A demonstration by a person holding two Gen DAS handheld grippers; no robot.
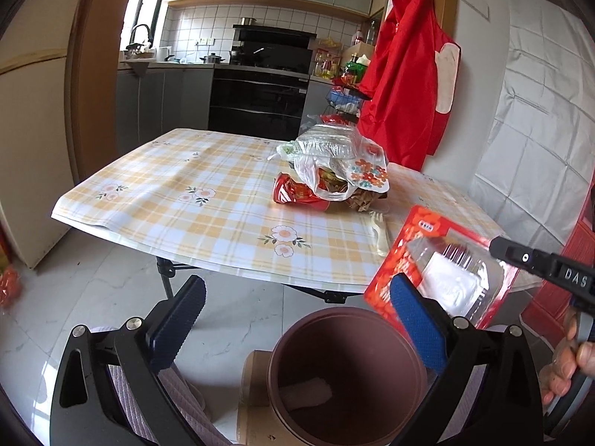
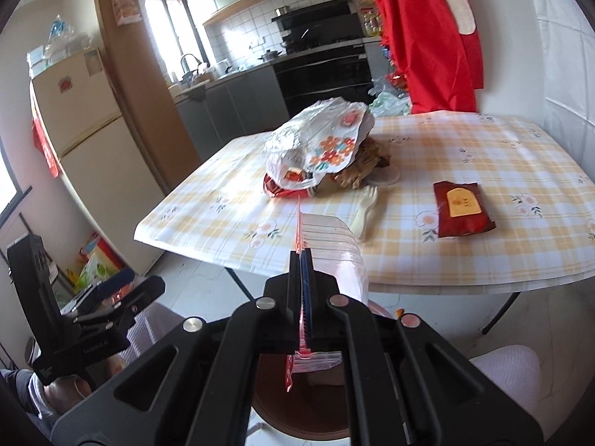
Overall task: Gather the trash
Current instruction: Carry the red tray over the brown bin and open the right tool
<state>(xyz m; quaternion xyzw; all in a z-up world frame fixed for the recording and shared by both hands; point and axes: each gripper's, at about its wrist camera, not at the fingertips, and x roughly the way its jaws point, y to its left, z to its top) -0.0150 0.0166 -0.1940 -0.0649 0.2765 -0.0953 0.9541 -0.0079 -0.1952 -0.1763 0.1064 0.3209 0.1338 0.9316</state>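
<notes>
We see a table cloth (image 1: 208, 200) with yellow and white checks and small pink flowers. At about twelve o'clock from its middle lies a white bag (image 2: 316, 145) with orange flowers on it. Under the bag is a shiny red wrapper (image 1: 297, 195). At three o'clock on the cloth sits a dark red packet (image 2: 463, 208) with a yellow label. The bin (image 1: 346, 375) is brown. The card pack (image 1: 438, 264) is red with clear plastic. A red apron (image 1: 405, 85) hangs behind.
</notes>
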